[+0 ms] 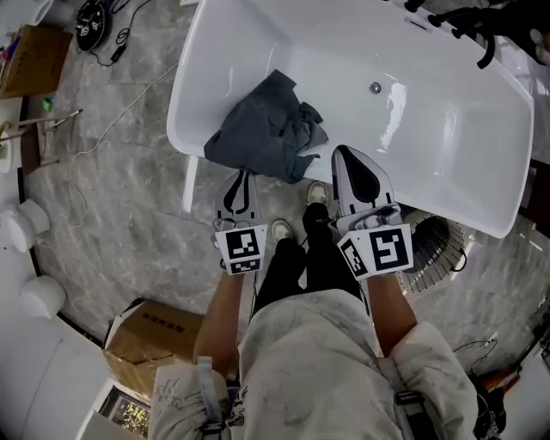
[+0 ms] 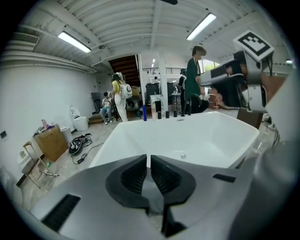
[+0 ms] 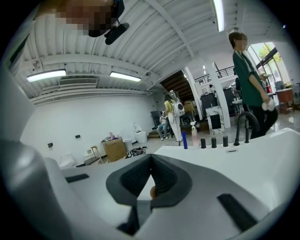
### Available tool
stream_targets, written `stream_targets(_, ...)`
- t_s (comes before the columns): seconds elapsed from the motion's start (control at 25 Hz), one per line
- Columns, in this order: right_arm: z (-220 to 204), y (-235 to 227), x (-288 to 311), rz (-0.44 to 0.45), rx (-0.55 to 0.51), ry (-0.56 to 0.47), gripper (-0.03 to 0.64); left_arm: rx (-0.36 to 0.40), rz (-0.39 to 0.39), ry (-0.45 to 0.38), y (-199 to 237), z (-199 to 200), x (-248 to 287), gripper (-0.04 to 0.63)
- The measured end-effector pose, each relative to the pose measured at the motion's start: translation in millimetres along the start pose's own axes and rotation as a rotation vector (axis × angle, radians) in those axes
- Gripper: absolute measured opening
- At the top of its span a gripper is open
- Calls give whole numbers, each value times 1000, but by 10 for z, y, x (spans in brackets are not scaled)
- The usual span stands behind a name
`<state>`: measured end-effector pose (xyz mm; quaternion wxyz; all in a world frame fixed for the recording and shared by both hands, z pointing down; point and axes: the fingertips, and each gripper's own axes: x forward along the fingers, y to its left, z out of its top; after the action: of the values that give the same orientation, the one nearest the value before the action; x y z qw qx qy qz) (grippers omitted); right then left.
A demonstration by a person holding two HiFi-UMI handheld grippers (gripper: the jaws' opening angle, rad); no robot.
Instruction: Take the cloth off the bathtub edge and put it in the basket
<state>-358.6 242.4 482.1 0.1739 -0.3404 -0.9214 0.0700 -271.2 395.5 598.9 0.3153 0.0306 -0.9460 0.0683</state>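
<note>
Pale jacket (image 1: 331,344) shoulders and forearms fill the bottom of the head view, and just beyond them sit the two marker cubes (image 1: 241,248), which carry black-and-white square patterns but no words.

Ahead of the cubes, the left gripper (image 1: 240,177) and right gripper (image 1: 342,153) point toward the tub on either side of the person's shoes (image 1: 281,229). Each gripper view shows its jaws pressed together with nothing between them, so neither tool holds anything.

Just past the tips, the dark grey cloth (image 1: 266,129) lies crumpled over the near rim of the white bathtub (image 1: 185,103), partly inside the basin and partly hanging outside. It is untouched.

What looks like a wire basket (image 1: 436,247) stands on the floor close beside the right gripper, half tucked under the tub's edge.

The step in hand appears to be the approach. To do it well, one gripper likely needs to spread its jaws before arriving and bite a thick fold on the rim. It should then lift high enough that the hanging part clears the edge before swinging right to the basket.

Farther off, a cardboard box (image 1: 144,333) bears print too small to read. A black tap (image 1: 468,19) stands at the tub's far side, and no brand is legible anywhere.
</note>
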Motion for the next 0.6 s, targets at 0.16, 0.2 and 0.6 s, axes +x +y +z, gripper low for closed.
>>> stream_targets(0.16, -199, -73, 91, 12, 8, 31, -12, 66, -31, 67, -98, -310, 272, 5)
stream_targets(0.2, -252, -90, 101, 14, 10, 38, -12, 83, -40, 85, -130, -399, 325, 5)
stream_targets(0.6, -675, -325, 161, 9, 45, 87, -12, 220, -135, 238, -392, -1015, 750, 122)
